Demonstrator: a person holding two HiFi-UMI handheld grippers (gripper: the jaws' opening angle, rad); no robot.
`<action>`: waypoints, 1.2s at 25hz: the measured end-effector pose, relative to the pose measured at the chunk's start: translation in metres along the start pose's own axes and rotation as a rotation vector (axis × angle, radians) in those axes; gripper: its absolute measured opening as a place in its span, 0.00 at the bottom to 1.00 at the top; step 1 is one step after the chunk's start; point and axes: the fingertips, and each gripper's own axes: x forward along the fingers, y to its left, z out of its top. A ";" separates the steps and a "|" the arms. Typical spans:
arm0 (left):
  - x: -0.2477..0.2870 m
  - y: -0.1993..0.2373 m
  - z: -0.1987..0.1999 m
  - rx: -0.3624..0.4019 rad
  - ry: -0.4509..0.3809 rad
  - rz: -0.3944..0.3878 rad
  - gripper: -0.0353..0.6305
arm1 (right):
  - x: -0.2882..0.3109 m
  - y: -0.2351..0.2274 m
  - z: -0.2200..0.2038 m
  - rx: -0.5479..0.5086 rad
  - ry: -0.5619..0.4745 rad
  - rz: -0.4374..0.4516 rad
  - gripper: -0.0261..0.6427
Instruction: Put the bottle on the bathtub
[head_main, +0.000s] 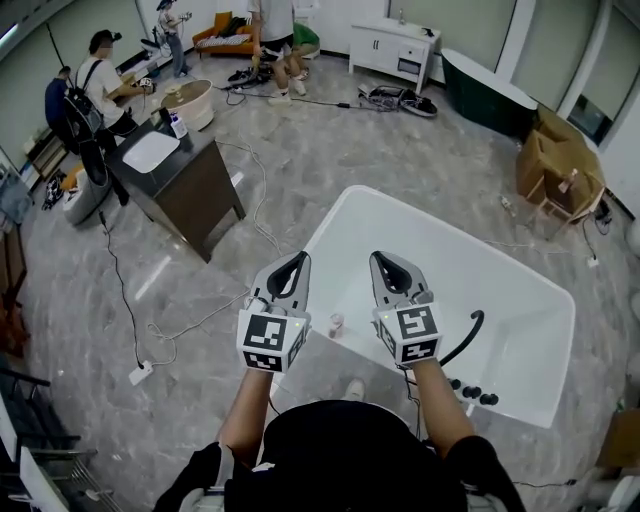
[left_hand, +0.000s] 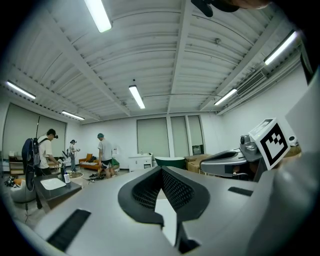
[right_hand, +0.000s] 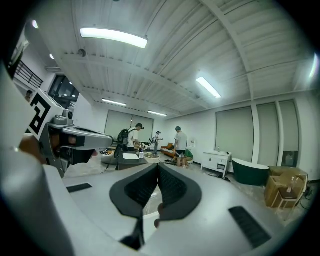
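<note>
A small pale bottle stands upright on the near rim of the white bathtub, low between my two grippers. My left gripper is held up over the tub's left edge, its black jaws closed together with nothing in them. My right gripper is level with it over the tub's basin, also shut and empty. In the left gripper view the closed left gripper points level across the room, with the right gripper beside it. The right gripper view shows the same of the right gripper.
A black faucet and knobs sit on the tub's near right rim. A dark cabinet with a white basin stands to the left, cables and a power strip on the floor. Cardboard boxes, a green tub and several people are further off.
</note>
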 end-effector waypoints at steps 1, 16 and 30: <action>-0.001 0.001 0.001 0.002 -0.003 0.004 0.07 | -0.001 -0.001 0.001 -0.001 0.000 -0.003 0.07; -0.003 0.019 -0.001 0.007 -0.008 0.047 0.07 | 0.003 -0.010 -0.001 0.011 0.004 -0.028 0.07; 0.000 0.010 0.001 -0.012 -0.009 0.045 0.07 | -0.002 -0.018 -0.006 0.014 0.010 -0.033 0.07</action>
